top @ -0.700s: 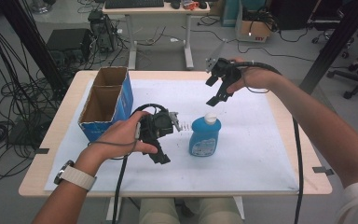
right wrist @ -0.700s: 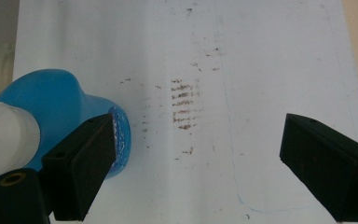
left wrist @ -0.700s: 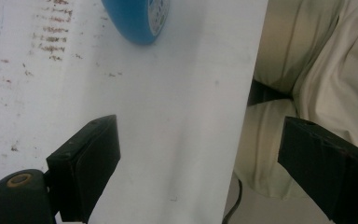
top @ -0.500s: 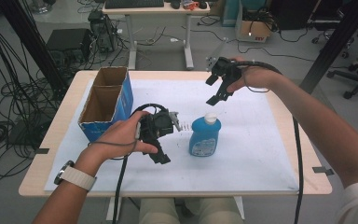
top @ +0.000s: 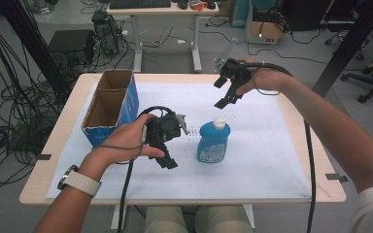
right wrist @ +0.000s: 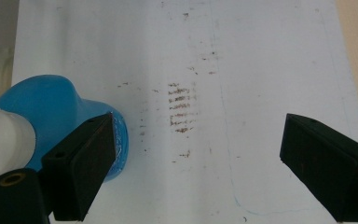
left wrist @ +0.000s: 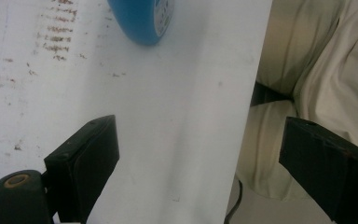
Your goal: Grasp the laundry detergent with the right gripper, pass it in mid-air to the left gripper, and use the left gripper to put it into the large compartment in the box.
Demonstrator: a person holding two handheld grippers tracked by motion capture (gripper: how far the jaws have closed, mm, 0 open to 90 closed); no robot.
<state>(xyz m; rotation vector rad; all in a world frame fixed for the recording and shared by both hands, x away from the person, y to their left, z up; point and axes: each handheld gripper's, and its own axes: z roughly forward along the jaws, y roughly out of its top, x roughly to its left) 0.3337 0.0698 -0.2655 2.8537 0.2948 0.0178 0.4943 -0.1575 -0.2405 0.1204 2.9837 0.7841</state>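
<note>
Blue detergent bottle (top: 213,141) with white cap stands upright mid-surface on the white sheet (top: 267,150), a bit toward the near edge. Left claw (top: 167,158) just left of the bottle, held by left hand (top: 126,143), jaws spread wide, nothing between them; in the left gripper view it looks across the near edge. Right claw (top: 226,92) held above the far side of the surface, jaws released and empty, apart from the bottle. Open cardboard box (top: 109,107) at the left edge. Brown smudges (right wrist: 182,107) on the sheet.
</note>
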